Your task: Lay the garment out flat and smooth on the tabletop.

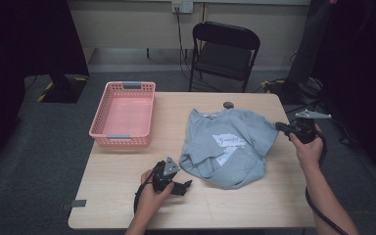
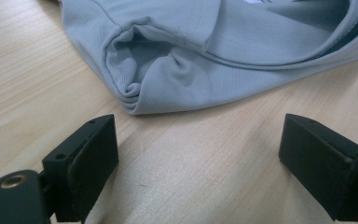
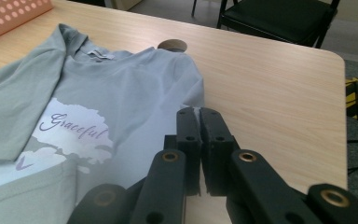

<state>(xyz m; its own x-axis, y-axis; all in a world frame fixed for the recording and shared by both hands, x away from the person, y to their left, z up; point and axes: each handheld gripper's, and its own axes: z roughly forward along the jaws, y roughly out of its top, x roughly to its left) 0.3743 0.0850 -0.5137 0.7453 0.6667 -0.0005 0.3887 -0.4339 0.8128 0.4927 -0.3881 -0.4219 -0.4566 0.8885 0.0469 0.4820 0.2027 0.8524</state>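
Observation:
A grey-blue T-shirt point(image 1: 230, 144) with a white print reading "Graceful" lies face up on the wooden table point(image 1: 127, 196); its lower part is folded up and bunched. My left gripper point(image 1: 186, 186) rests low near the table's front. It is open, its jaws wide apart over bare wood just short of the shirt's rolled corner point(image 2: 135, 91). My right gripper point(image 1: 279, 126) is at the shirt's right sleeve point(image 3: 186, 79). Its jaws are pressed together point(image 3: 198, 114) at the sleeve's edge, and I see no cloth between them.
An empty pink plastic basket point(image 1: 125, 115) stands at the table's left; its corner point(image 3: 9, 14) appears in the right gripper view. A small dark round disc point(image 1: 228, 104) lies beyond the collar. A black folding chair point(image 1: 225, 49) stands behind the table. Bare wood lies right of the shirt.

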